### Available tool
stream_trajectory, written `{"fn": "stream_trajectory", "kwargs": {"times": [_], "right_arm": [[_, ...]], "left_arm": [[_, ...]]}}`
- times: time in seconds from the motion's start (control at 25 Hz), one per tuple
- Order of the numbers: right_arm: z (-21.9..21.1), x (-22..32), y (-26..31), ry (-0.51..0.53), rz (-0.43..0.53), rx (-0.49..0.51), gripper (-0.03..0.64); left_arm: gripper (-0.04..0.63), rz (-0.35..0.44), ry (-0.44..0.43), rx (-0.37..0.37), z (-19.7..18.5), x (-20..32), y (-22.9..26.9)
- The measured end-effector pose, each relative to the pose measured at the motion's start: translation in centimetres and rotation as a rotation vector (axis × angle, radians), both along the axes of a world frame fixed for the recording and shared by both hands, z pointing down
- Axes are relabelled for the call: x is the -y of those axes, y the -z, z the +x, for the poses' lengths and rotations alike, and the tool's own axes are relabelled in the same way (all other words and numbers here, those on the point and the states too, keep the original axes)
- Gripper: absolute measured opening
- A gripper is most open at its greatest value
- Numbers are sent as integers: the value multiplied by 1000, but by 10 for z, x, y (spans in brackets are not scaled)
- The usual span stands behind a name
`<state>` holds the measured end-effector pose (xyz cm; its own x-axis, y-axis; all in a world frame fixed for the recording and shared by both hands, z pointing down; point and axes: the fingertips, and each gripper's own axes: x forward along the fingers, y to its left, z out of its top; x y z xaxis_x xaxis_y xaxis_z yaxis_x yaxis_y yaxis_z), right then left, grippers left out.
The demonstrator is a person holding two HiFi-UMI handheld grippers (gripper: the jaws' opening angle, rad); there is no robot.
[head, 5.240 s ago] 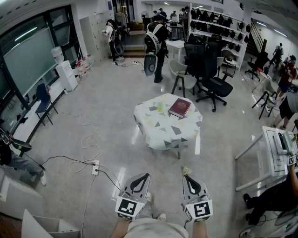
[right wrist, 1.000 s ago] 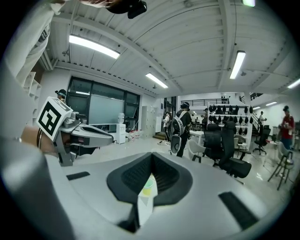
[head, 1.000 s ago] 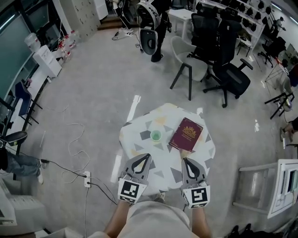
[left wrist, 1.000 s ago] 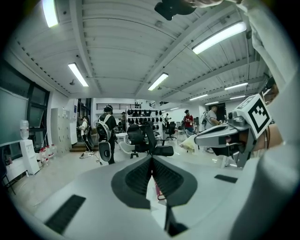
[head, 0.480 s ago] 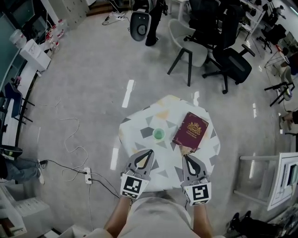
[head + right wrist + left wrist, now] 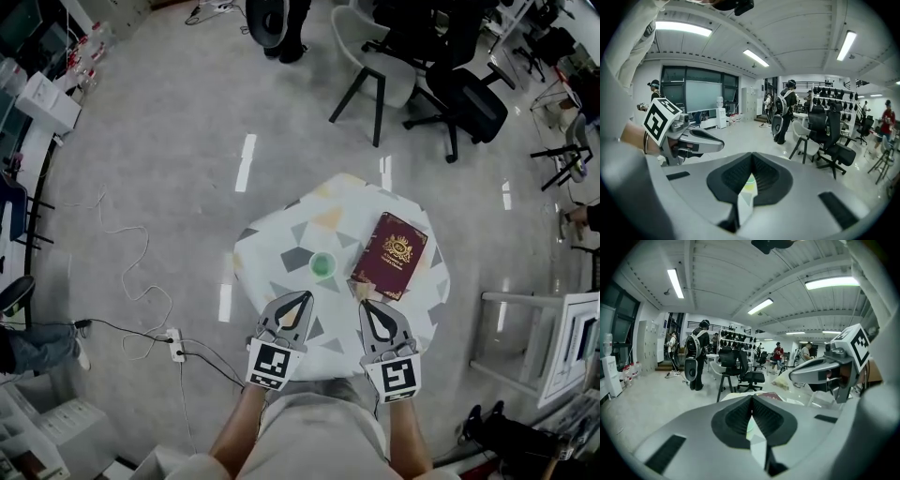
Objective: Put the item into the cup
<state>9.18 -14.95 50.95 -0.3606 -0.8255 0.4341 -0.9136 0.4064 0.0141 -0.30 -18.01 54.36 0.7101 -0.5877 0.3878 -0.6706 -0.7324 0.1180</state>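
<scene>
Now above the patterned tabletop [image 6: 281, 246] near green cup [image 6: 322, 266]: left gripper [image 6: 304, 296] with jaws together, right gripper [image 6: 364, 307] clamped on crumpled item [image 6: 359, 290].

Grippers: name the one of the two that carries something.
The right gripper: a small beige crumpled item sticks out at its tips, whereas the left gripper is shut on nothing.

— What lies past the fingers [image 6: 292, 302]?
— Grey floor [image 6: 169, 169]; chairs [image 6: 464, 94] far ahead; cable [image 6: 141, 246] and power strip [image 6: 173, 336] left of them.
— Light?
— Ceiling strips [image 6: 675, 283].
</scene>
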Motion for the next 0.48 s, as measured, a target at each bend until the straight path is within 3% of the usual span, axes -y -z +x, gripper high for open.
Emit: {"fn": "stream_trajectory", "kwargs": {"times": [0.48], "right_arm": [[-14,35,-47,33,-88,-44,5]], "left_arm": [[11,-75,-32,0,3,29,-44]]}}
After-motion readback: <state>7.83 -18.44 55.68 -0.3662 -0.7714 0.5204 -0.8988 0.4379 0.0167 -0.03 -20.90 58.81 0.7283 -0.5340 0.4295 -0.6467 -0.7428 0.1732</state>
